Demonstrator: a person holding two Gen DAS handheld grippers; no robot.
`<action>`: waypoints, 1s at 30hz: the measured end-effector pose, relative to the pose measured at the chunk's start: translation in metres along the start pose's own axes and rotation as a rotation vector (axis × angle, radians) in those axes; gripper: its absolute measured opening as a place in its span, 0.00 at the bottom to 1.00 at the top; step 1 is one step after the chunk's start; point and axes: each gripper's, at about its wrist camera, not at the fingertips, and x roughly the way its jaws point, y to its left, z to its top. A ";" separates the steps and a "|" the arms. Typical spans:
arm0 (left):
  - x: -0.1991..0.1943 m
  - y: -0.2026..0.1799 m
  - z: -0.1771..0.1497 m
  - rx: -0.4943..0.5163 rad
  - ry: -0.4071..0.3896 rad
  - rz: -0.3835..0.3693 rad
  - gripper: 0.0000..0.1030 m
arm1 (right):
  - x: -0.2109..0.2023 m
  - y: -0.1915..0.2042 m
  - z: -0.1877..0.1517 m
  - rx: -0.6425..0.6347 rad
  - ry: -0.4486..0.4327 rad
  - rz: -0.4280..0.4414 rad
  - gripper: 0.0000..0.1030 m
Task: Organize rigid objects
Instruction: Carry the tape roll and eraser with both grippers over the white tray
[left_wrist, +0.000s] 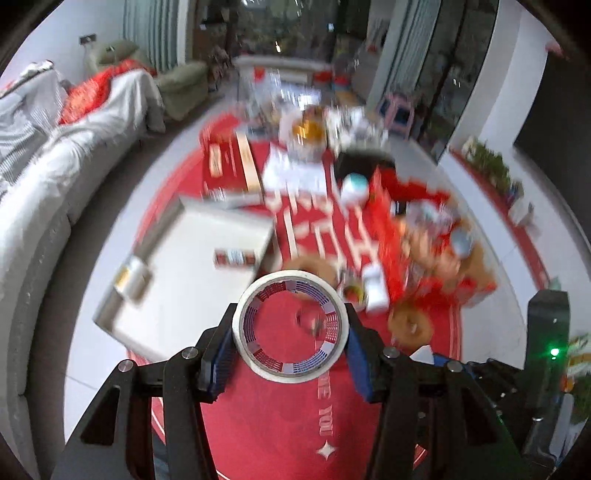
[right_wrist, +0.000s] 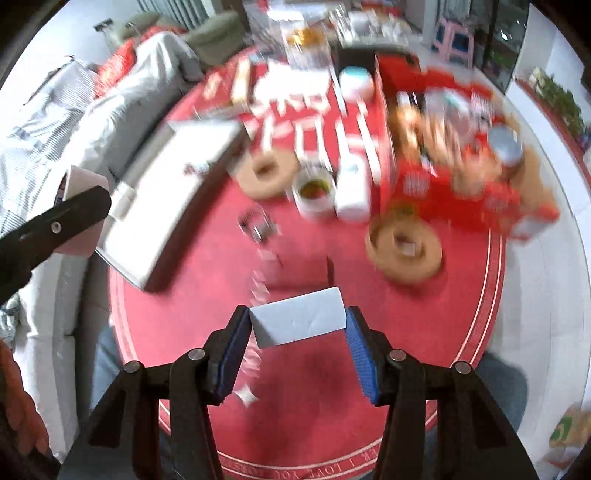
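My left gripper (left_wrist: 291, 326) is shut on a white tape roll (left_wrist: 258, 363), held upright above the red round rug (left_wrist: 266, 424). My right gripper (right_wrist: 297, 325) is shut on a small white box (right_wrist: 299, 319) above the same rug (right_wrist: 314, 406). On the rug lie two brown tape rolls (right_wrist: 404, 245) (right_wrist: 267, 173), a white-rimmed roll (right_wrist: 314, 190), a white bottle (right_wrist: 352, 192) and a small clear item (right_wrist: 256, 225). The left gripper's arm shows at the left edge of the right wrist view (right_wrist: 55, 225). Both views are blurred.
A flat white box (left_wrist: 184, 266) lies at the rug's left edge, with a small red-and-white pack (left_wrist: 235, 257) and a silver roll (left_wrist: 133, 277) on it. Red packaging and boxes (left_wrist: 406, 229) crowd the right and far side. A grey sofa (left_wrist: 44, 192) runs along the left.
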 end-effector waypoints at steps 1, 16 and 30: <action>-0.011 0.004 0.009 -0.011 -0.022 -0.001 0.55 | -0.012 0.005 0.013 -0.012 -0.028 0.014 0.52; -0.085 0.104 0.099 -0.157 -0.276 0.255 0.55 | -0.106 0.112 0.147 -0.142 -0.230 0.200 0.52; 0.092 0.164 0.035 -0.231 0.040 0.366 0.55 | 0.041 0.170 0.161 -0.194 -0.077 0.158 0.52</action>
